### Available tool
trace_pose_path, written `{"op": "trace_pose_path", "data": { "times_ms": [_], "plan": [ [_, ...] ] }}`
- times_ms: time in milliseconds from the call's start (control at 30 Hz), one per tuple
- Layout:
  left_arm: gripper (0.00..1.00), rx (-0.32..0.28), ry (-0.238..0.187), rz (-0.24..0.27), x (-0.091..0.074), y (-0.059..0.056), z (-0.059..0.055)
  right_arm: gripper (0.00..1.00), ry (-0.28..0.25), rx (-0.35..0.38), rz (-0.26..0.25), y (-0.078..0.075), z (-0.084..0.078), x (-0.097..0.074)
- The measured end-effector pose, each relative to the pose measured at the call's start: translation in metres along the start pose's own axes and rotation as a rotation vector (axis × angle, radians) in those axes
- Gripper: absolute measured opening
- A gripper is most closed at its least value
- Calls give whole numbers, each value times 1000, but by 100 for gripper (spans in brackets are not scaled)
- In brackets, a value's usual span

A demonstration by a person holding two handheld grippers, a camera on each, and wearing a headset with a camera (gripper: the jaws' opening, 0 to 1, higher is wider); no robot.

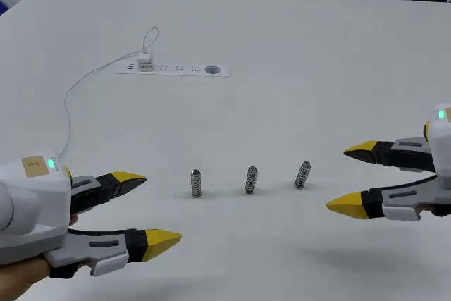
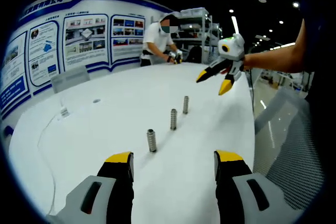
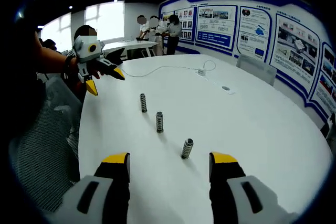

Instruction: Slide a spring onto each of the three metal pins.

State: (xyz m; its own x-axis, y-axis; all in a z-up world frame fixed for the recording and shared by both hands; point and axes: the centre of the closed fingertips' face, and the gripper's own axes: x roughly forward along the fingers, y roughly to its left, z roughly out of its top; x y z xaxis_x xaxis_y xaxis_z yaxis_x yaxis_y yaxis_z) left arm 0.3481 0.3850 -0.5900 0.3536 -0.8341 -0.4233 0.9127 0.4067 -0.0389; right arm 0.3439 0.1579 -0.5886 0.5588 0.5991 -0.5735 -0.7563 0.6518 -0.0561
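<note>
1. Metal coils stand in a row on the white table point(image 1: 296, 54): a left spring point(image 1: 196, 182), a middle spring point(image 1: 251, 180) and a right spring point(image 1: 303, 174). Each stays upright on its own, so I judge a pin runs up inside it. The coils cover the pins themselves.
2. The right spring leans slightly in the head view, while the other two look straight. It may not be fully seated.
3. The left gripper point(image 1: 162, 208) has its jaws wide apart and empty. It hovers near the left spring, not touching it.
4. The right gripper point(image 1: 337, 178) also has wide, empty jaws. It is held beyond the right spring, clear of it.
5. Both grippers point inward from opposite ends and leave the row free. I see no loose spring, so the task looks done.
6. A socket strip point(image 1: 176, 69) and its cable point(image 1: 84, 82) lie well behind the row.
</note>
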Motion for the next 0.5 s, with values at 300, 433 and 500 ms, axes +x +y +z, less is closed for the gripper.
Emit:
{"op": "trace_pose_path", "data": {
  "times_ms": [300, 433, 500],
  "plan": [
    [66, -26, 10, 14, -2, 1, -11, 65, -21, 55, -28, 4, -8, -5],
    [67, -34, 10, 19, -2, 2, -14, 65, -20, 61, -31, 5, -9, -4],
    [67, -41, 10, 19, -2, 1, -15, 65, -23, 67, -30, 6, -9, -3]
  ]
}}
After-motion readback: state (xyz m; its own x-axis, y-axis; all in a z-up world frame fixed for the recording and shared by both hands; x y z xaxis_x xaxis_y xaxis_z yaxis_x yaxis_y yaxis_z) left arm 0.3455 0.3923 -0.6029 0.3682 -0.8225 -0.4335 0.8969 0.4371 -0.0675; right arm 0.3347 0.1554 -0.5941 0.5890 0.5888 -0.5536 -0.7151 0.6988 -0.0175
